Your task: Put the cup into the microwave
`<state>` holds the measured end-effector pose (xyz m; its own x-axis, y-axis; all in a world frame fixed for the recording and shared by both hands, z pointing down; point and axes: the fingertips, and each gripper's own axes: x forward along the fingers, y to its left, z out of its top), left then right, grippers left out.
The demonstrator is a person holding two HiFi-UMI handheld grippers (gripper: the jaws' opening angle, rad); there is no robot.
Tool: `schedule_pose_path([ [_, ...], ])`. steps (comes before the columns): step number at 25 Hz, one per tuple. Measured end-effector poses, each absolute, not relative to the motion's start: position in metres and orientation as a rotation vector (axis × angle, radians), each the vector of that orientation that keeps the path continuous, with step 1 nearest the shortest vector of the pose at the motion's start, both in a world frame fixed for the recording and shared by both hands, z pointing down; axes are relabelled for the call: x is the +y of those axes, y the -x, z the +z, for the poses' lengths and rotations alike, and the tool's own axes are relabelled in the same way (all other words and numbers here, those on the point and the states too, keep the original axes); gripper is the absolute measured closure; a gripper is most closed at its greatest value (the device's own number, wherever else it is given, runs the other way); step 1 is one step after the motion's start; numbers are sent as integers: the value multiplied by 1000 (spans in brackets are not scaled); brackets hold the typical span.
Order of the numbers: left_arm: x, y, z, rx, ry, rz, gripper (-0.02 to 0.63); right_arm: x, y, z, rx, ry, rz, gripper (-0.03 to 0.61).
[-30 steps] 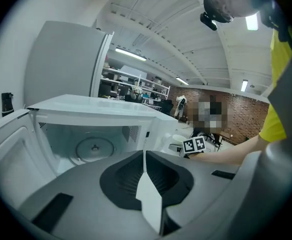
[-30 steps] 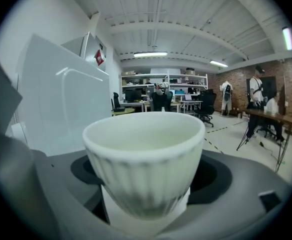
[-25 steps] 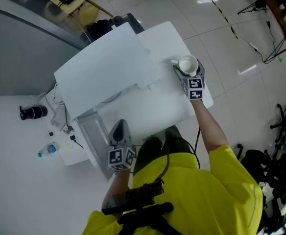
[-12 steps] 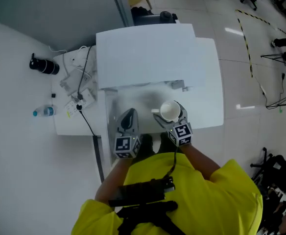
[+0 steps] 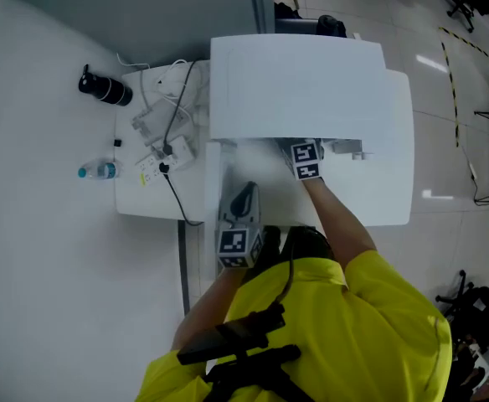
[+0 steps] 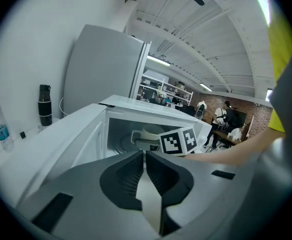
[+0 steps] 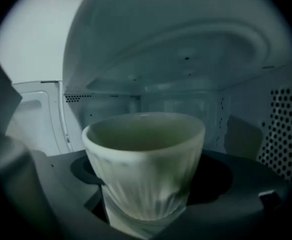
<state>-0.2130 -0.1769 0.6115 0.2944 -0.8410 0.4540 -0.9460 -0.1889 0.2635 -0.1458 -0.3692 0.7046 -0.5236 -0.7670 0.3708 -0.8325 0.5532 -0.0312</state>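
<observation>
The right hand-held gripper reaches through the open front of the white microwave, its marker cube just under the front edge of the microwave's top. Its jaws are set narrow on the base of the pale cup, which is upright inside the cavity with the perforated wall on its right. No view shows whether the cup's bottom touches the cavity floor.

The left hand-held gripper hangs in front of the microwave, just beyond the counter's near edge and beside the open door, which swings out past that edge. Its jaws are pressed together with nothing between them, and its view looks into the cavity at the cup and the other gripper's cube.

The microwave fills the right part of the counter, back against the far edge. A black flask stands at the far left corner, a small water bottle at the left edge, and a power strip with cables lies between them and the microwave.
</observation>
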Motion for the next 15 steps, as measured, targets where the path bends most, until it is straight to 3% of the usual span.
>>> schedule_pose_path([
  [15, -185, 200, 610, -1511, -2104, 289, 598, -395, 140, 726, -2434, -1345, 288, 91],
])
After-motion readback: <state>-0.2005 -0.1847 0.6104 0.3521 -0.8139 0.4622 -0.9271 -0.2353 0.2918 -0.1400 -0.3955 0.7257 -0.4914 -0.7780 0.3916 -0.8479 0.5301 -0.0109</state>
